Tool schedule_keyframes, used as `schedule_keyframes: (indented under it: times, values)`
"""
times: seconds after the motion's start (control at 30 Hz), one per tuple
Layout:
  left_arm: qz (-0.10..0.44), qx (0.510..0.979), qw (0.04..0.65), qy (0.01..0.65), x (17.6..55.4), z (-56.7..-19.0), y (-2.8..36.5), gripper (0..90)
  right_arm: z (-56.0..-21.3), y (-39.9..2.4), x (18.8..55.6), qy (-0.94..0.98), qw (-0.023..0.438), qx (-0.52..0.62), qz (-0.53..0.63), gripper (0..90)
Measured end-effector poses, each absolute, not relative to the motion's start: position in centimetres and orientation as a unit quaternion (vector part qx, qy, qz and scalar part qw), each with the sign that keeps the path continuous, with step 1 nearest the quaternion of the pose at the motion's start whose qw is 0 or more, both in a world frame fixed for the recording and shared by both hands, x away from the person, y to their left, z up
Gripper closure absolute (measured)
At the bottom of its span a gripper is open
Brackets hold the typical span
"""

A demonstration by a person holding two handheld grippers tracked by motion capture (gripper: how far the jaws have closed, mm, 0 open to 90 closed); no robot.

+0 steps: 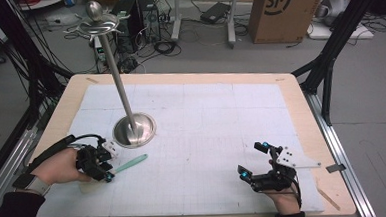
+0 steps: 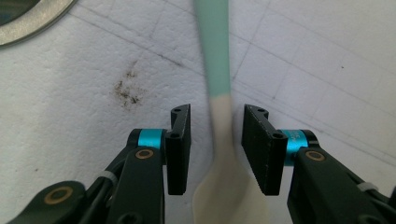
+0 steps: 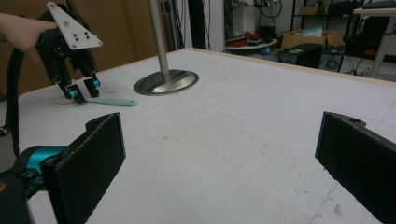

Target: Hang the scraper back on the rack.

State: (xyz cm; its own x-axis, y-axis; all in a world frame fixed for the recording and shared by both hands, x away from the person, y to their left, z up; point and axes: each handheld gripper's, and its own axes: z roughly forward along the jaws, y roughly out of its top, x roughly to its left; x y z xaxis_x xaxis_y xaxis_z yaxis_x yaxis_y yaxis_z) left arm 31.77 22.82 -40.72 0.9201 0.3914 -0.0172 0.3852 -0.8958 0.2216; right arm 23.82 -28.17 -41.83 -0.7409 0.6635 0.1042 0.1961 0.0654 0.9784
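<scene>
Desk [image 1: 301, 113] of pale wood under a white gridded mat fills the high view, with grey floor, cable tangles, one cardboard box [image 1: 287, 11] at 1 o'clock and black frame legs around it. One metal stand [image 1: 134, 129] sits at 10 o'clock on the mat, its thin pole leaning up to a small dish and ball. One spatula [image 1: 129, 164], mint-green handle with a cream blade, lies just below the stand's base, toward 8 o'clock. Two tools show: the left tool [image 1: 108, 174] at 8 o'clock over the spatula's blade end, the right tool [image 1: 254, 161] at 5 o'clock, spread wide and grasping nothing. From the left gripper view, the left tool [image 2: 216, 147] is released, its jaws parted on either side of the spatula [image 2: 218, 140], where green meets cream, with a gap on each side; a brown stain marks the mat at 10 o'clock. From the right gripper view, the right tool [image 3: 219, 163] gapes above bare mat; at 10 o'clock the left tool [image 3: 83, 91] points down at the spatula [image 3: 112, 101], beside the stand [image 3: 166, 81], with shelves and clutter behind.
</scene>
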Motion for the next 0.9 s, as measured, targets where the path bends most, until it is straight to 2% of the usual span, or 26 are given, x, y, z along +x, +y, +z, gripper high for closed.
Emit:
schedule_keyframes:
  times: [0.1,0.3,0.43,0.73,0.9]
  values:
    - [0.015,0.976,0.105,0.191,31.7,-40.7,22.6,65.7,-41.9,-28.2,23.8,0.705,0.191,0.306,0.611,0.5]
    - [0.011,0.976,0.095,0.195,31.6,-40.6,22.2,79.6,-41.9,-28.2,23.7,0.705,0.189,0.309,0.610,0.5]
    - [0.013,0.976,0.092,0.196,31.6,-40.6,22.1,80.0,-41.9,-28.3,23.7,0.705,0.192,0.306,0.611,0.5]
    - [0.029,0.966,0.124,0.225,31.3,-40.5,23.2,80.4,-42.0,-28.2,23.7,0.706,0.189,0.308,0.609,0.5]
    - [0.037,0.949,0.181,0.255,31.1,-39.6,24.5,80.3,-42.0,-28.1,23.9,0.707,0.193,0.305,0.608,0.5]
